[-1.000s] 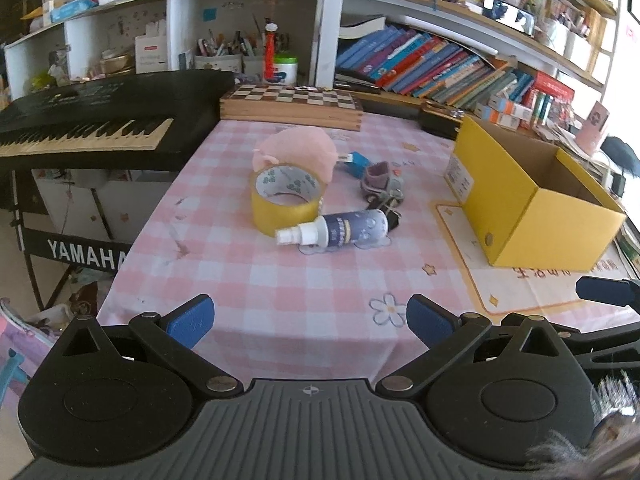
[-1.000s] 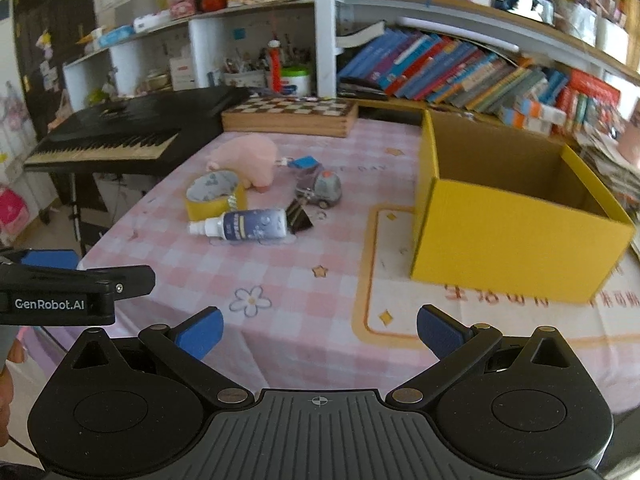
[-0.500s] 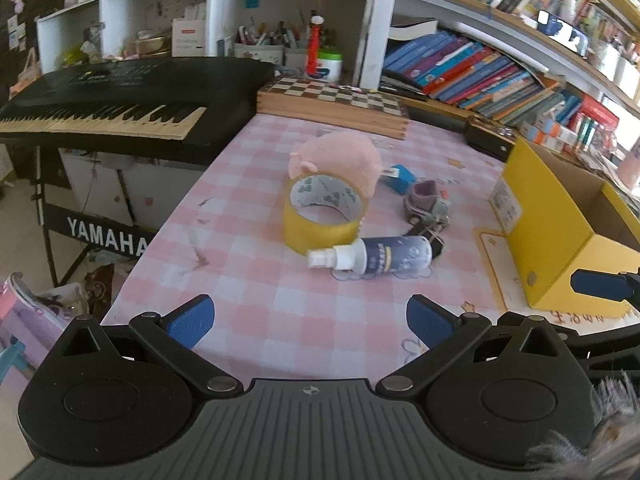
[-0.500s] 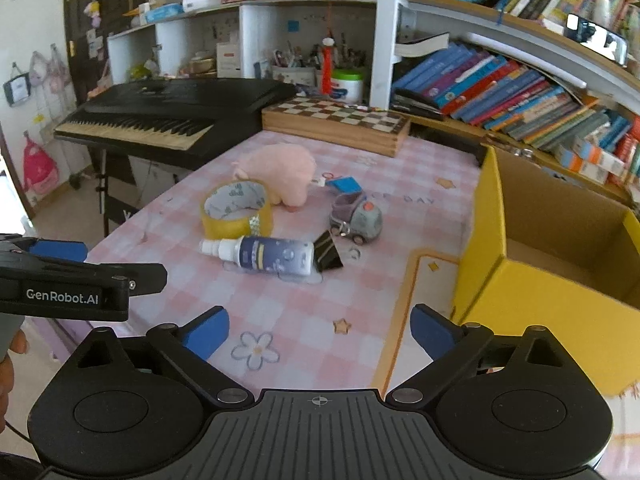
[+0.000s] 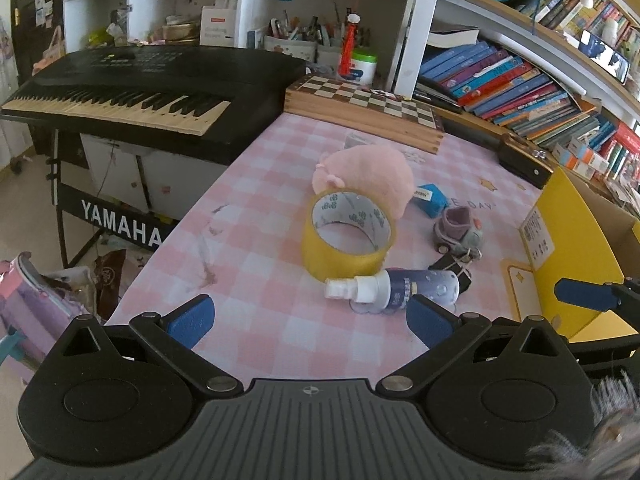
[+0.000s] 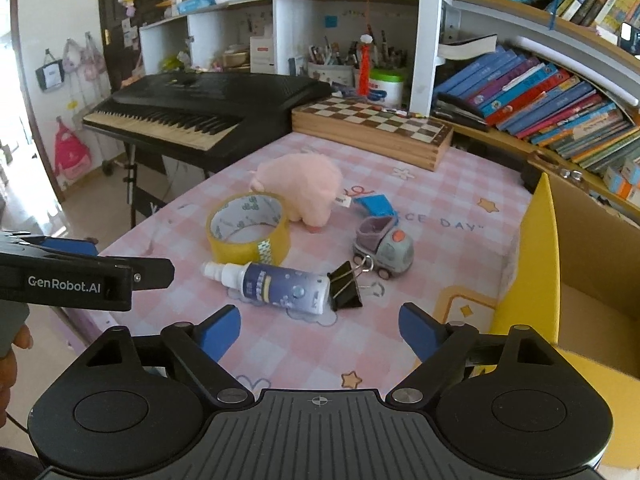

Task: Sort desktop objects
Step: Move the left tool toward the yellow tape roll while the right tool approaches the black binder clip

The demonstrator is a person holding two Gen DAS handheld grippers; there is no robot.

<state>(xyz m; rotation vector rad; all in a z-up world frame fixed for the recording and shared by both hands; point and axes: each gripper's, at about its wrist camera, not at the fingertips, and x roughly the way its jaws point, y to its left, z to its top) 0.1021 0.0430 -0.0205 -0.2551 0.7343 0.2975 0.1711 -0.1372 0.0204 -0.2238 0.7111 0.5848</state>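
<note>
on the pink surface (image 6: 440, 200): spray bottle (image 6: 276, 286) – lying beside tape roll (image 6: 248, 228)
left claw (image 5: 306, 318): released, empty
right claw (image 6: 320, 330): closing – nothing between its jaws

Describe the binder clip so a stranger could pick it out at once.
Start at the yellow box on the pink checked tablecloth. Towards the keyboard lies a spray bottle on its side, and the binder clip sits at its base, in front of the toy truck. It is the only black item there, with wire handles.
</note>
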